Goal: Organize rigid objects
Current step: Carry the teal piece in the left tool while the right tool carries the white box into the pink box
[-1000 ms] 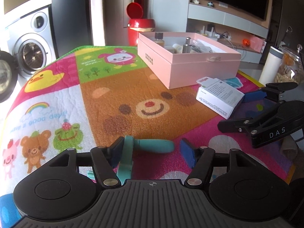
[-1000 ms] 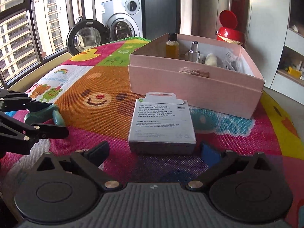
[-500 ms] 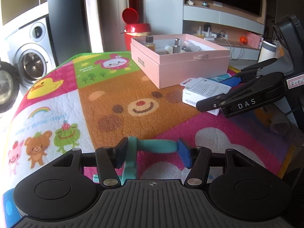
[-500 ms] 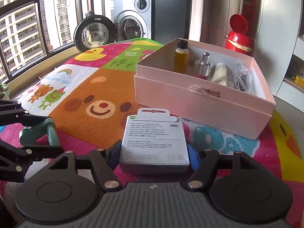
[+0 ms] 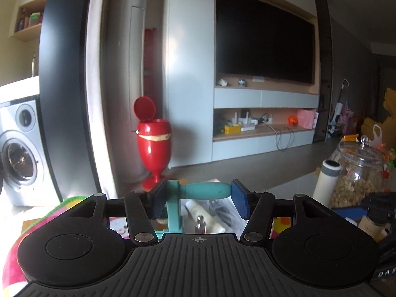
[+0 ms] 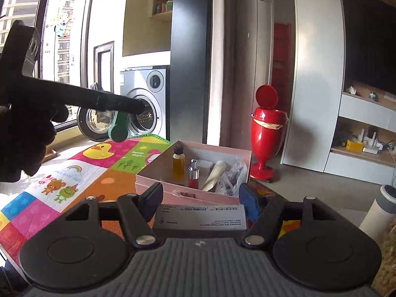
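My left gripper (image 5: 198,198) is shut on a teal T-shaped tool (image 5: 198,191) and holds it in the air above the open pink box, whose contents (image 5: 205,216) show below the fingers. In the right wrist view the left gripper (image 6: 128,113) hangs high at the left with the teal tool (image 6: 118,127) in it. My right gripper (image 6: 200,204) is shut on a white cable box (image 6: 200,217) and holds it just in front of the pink box (image 6: 195,170), which contains an amber bottle (image 6: 178,163), a small red spray bottle and a cream tube.
A colourful cartoon play mat (image 6: 74,180) covers the table. A red flip-lid bin (image 6: 266,133) stands on the floor behind the box. A washing machine (image 6: 146,104) is at the back left. A white tumbler (image 5: 326,180) and a glass snack jar (image 5: 358,173) stand at the right.
Both grippers have risen off the mat, the left with the teal tool, the right with the white cable box, and moved towards the pink box. The left gripper is now much higher.
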